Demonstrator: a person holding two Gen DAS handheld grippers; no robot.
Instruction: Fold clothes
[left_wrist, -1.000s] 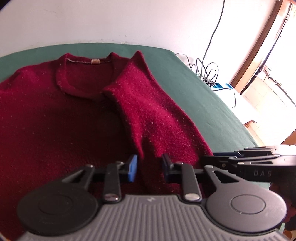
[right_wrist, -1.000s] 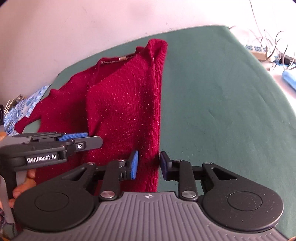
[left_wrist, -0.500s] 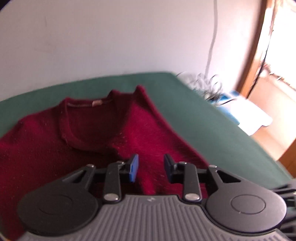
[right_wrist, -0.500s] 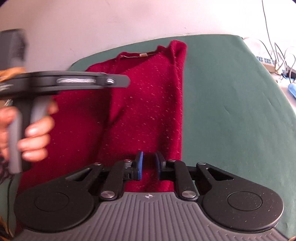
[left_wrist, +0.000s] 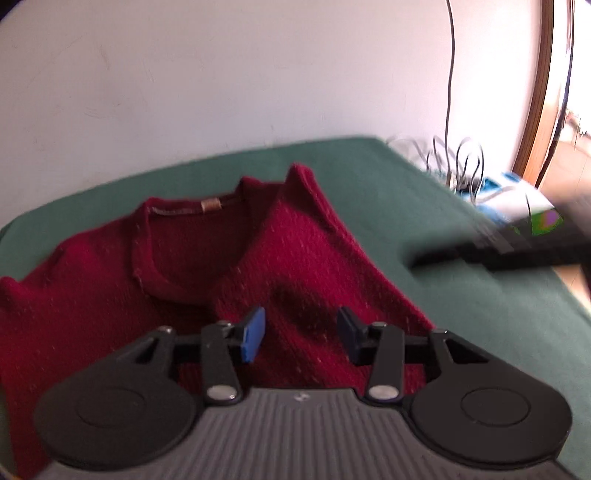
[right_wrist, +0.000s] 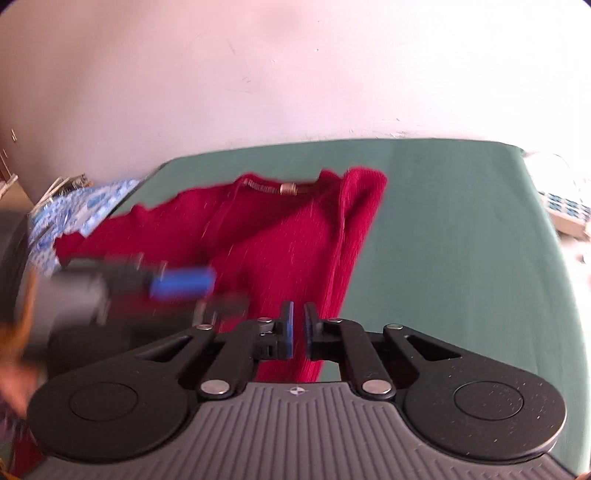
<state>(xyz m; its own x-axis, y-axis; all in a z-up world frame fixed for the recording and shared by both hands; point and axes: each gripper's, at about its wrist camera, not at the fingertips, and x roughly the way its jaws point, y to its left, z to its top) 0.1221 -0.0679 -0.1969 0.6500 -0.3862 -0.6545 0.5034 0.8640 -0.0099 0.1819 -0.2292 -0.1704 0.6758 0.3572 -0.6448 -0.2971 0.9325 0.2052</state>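
Pale plaster wall behind, scuffed in places, above a bench (left_wrist: 424, 206) covered in dark green cloth. Off the bench's right end: looped cables (left_wrist: 454, 162) and a blurred white and blue thing. At the left end, seen from the right wrist camera, a blue-and-white patterned cloth (right_wrist: 74, 206). Lying flat on the green cover, a deep red knitted sweater (left_wrist: 295, 258), speckled and fuzzy, ribbed round neck with a small tan label (left_wrist: 210, 205), its right side folded inward over the chest in a long tapering flap. Left gripper (left_wrist: 301, 334) above the folded flap, fingers opening to a middling gap, nothing clamped between the blue pads, knit only behind them. Right gripper (right_wrist: 298, 330) over the flap's outer edge, fingers closing to a thin slit, red knit visible behind the gap; a pinch on the fabric cannot be told. Both grippers motion-smeared in each other's view, none blocking the neckline
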